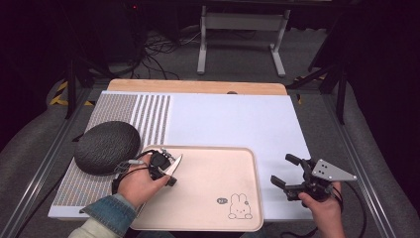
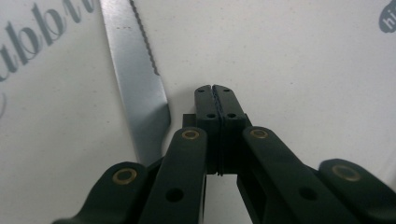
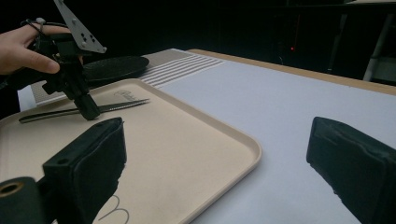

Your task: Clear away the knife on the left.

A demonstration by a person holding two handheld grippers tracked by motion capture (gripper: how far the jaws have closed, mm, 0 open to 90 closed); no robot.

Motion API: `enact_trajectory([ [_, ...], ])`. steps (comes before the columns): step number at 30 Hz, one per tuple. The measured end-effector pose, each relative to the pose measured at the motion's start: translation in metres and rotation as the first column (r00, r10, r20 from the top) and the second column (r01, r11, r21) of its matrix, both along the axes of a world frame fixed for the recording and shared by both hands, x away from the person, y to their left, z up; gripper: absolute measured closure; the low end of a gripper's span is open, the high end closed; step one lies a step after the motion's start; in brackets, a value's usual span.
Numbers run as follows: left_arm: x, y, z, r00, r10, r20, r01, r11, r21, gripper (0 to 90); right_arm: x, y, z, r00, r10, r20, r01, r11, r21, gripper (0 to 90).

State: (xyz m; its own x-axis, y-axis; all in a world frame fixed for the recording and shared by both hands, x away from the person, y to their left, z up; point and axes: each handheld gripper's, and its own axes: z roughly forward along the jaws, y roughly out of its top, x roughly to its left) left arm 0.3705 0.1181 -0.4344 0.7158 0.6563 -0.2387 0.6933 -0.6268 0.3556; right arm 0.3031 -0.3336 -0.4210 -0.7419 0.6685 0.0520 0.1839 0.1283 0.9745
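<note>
So we've got the knife (image 3: 84, 110) lying flat on the tray (image 1: 218, 198), up near the tray's far left corner, blade toward the rim. Our left gripper (image 2: 215, 91) sits right beside the blade with its jaws pressed fully together and nothing pinched between them, tips down close to the tray. Our right gripper (image 1: 287, 171) hangs off the tray's right edge over the white mat (image 1: 233, 119), jaws spread wide and empty. A dark round pad (image 1: 107, 147) rests at the mat's left edge.

Bright overhead light on the table, dark surroundings; both gripper views soft up close.
</note>
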Motion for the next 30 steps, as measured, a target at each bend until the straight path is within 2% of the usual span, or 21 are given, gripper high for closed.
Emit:
enact_trajectory([
  [7, 0.001, 0.003, 0.0, 0.9999, 0.005, 0.016, -0.005, 0.9999, 0.013, 90.0, 0.0, 0.0, 0.0, 1.0, 0.001, -0.001, -0.001, 1.0, -0.001, 5.4],
  [10, 0.001, 0.005, 0.001, 0.9992, 0.007, 0.039, -0.008, 0.9995, 0.03, 90.0, 0.0, 0.0, 0.0, 1.0, 0.001, -0.002, -0.001, 1.0, -0.001, 5.3],
  [14, 0.002, 0.007, 0.001, 0.999, 0.016, 0.042, -0.017, 0.9994, 0.031, 90.0, 0.0, 0.001, -0.001, 1.0, 0.004, -0.002, -0.004, 1.0, -0.003, 5.3],
  [16, 0.003, 0.009, 0.001, 0.9982, 0.015, 0.058, -0.017, 0.999, 0.042, 90.0, 0.0, 0.001, 0.0, 1.0, 0.004, -0.002, -0.004, 1.0, -0.002, 5.3],
  [30, 0.005, 0.017, 0.001, 0.9972, 0.042, 0.062, -0.045, 0.9977, 0.051, 90.0, 0.0, 0.001, -0.001, 1.0, 0.004, -0.003, -0.004, 1.0, -0.002, 5.3],
])
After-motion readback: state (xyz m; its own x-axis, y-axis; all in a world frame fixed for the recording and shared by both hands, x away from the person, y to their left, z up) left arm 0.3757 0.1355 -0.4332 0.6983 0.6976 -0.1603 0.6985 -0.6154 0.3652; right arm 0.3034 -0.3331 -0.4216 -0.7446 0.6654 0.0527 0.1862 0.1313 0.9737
